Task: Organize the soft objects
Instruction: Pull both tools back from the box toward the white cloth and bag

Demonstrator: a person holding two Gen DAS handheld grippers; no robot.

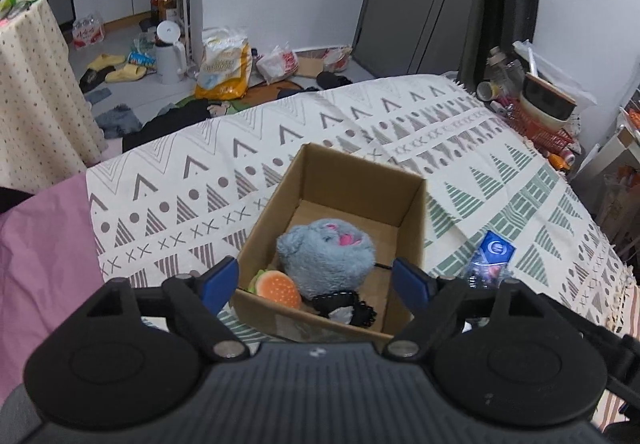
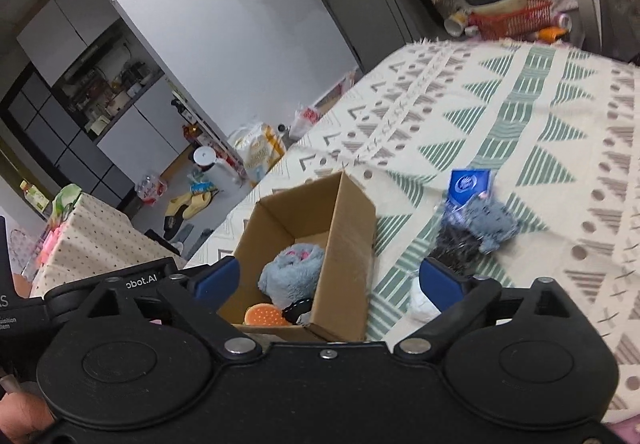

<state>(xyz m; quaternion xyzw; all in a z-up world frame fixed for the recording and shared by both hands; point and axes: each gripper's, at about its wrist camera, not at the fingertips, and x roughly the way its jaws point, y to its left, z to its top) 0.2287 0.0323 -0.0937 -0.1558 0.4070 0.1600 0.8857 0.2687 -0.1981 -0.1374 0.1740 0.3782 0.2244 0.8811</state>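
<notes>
Left tool (image 1: 314, 278) spread apart, empty, above cardboard box (image 1: 412, 212) on patterned bedspread (image 1: 200, 184). Inside: grey plush (image 1: 326, 256), burger toy (image 1: 278, 288). Right tool (image 2: 332, 278) likewise apart, empty.

Left hand-held gripper (image 1: 314, 280) open above cardboard box (image 1: 412, 220) on patterned bedspread (image 1: 192, 180); inside: grey plush (image 1: 326, 256), burger toy (image 1: 278, 288), black band (image 1: 344, 308).

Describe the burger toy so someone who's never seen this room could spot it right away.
Find the cardboard box standing open on the patterned bedspread. Look inside at its near end, beside the big grey-blue plush. The burger toy is the small round orange bun with a green edge, the only brightly coloured thing next to the plush and a black lacy item.
</notes>
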